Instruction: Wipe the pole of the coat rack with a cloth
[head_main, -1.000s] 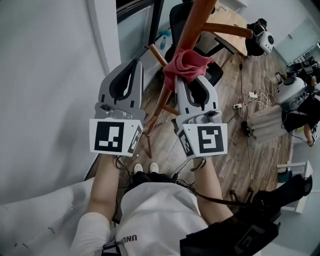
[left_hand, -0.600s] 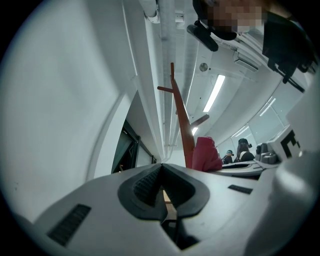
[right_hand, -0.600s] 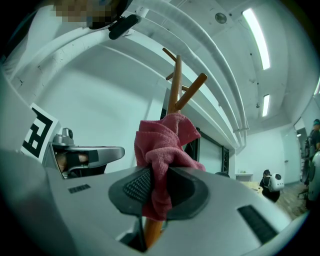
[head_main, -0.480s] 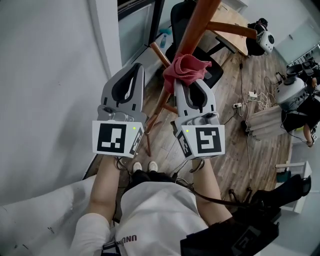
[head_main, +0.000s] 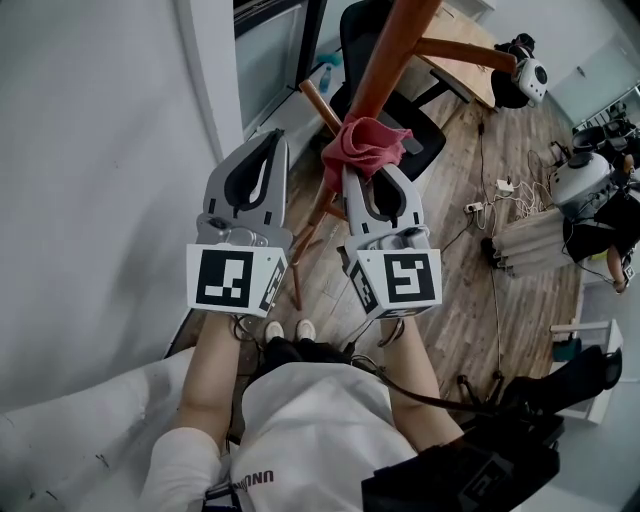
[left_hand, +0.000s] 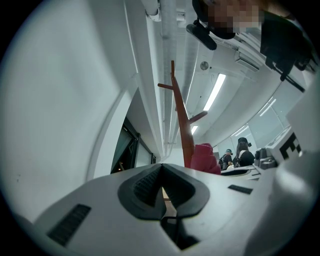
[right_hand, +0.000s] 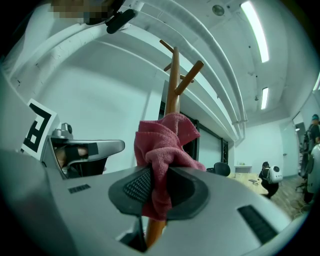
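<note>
Right gripper (head_main: 366, 172), centre of frame: jaws clamped on a bunched red cloth (head_main: 366, 143), which lies against the brown coat-rack pole (head_main: 388, 50). The pole slants from beneath the gripper to the top edge; in the right gripper view it appears below the jaws and again above the cloth. Left gripper (head_main: 268, 146), just left of the pole: jaws together with nothing between them, clear of cloth and pole. White wall (head_main: 100, 150) at left; wooden floor (head_main: 470, 270) at right; black office chair (head_main: 430, 150) behind the pole.
</note>
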